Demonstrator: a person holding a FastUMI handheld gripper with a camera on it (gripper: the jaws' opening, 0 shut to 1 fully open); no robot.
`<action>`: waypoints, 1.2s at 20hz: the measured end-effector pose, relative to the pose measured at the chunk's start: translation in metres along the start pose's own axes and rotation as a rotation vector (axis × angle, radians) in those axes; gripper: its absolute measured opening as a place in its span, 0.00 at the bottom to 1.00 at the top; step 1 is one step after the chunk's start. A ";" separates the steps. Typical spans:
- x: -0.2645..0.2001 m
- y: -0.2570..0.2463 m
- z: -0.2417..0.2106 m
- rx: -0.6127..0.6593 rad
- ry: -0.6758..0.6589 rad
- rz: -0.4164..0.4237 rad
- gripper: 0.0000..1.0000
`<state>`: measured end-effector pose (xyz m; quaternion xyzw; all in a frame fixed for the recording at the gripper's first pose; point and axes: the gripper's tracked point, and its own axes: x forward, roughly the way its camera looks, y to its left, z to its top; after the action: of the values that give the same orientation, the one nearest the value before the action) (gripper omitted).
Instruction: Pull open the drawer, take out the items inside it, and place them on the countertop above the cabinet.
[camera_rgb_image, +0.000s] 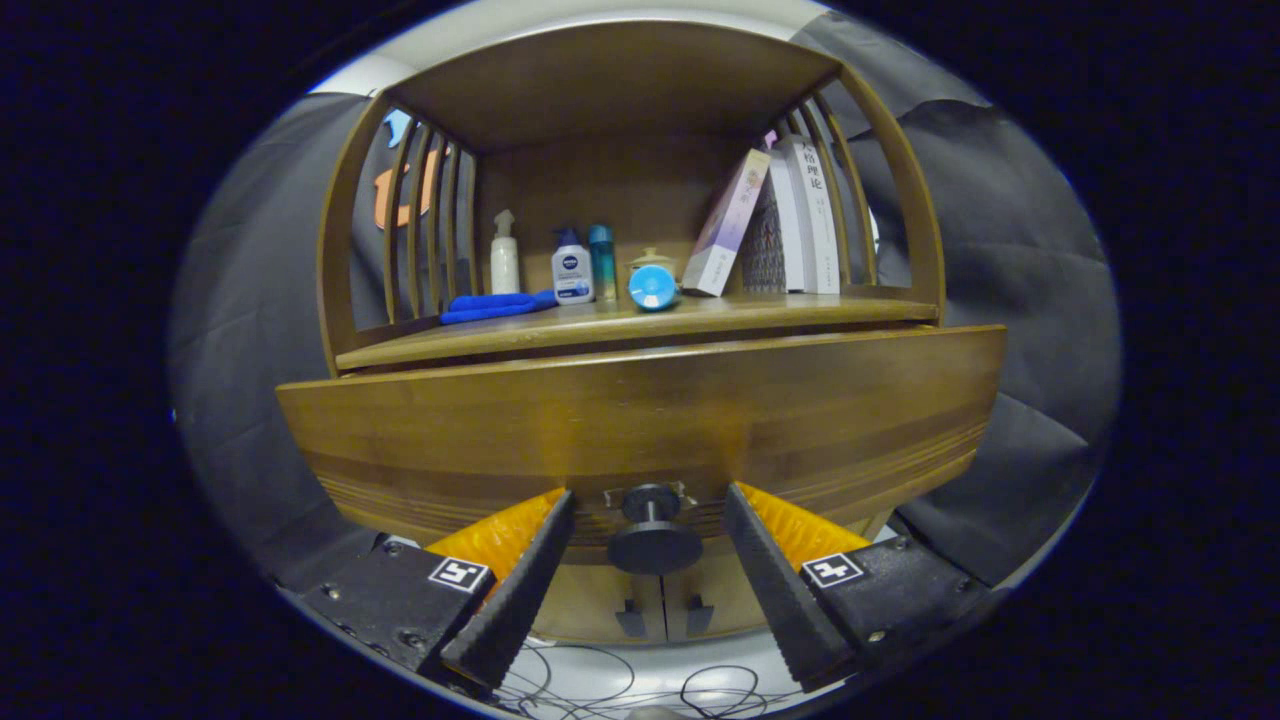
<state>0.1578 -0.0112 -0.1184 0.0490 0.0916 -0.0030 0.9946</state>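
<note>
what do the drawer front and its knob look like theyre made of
Drawer front: looks like brown varnished wood, with visible grain bands and a soft sheen. Knob, between the open hand-held gripper fingers: dark and matte, perhaps metal or painted wood; cannot tell.

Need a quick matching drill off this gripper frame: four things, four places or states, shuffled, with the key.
Column 1
1. drawer knob
2. blue cloth
3. books
4. gripper

Column 2
A. leaning at the shelf's end by the slatted side, past the toiletries
B. open, fingers on either side of the knob, not touching it
C. lying flat on the shelf beside the white pump bottle
D. on the drawer front, between the fingers

Pairs: 1-D, 2-C, 3-A, 4-B
</note>
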 end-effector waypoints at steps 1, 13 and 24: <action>0.004 0.001 0.001 0.000 0.002 -0.001 0.99; 0.044 0.004 0.007 0.000 0.024 -0.002 0.99; 0.053 0.004 0.010 0.029 0.029 0.017 0.99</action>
<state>0.2116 -0.0084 -0.1177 0.0645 0.1053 0.0049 0.9923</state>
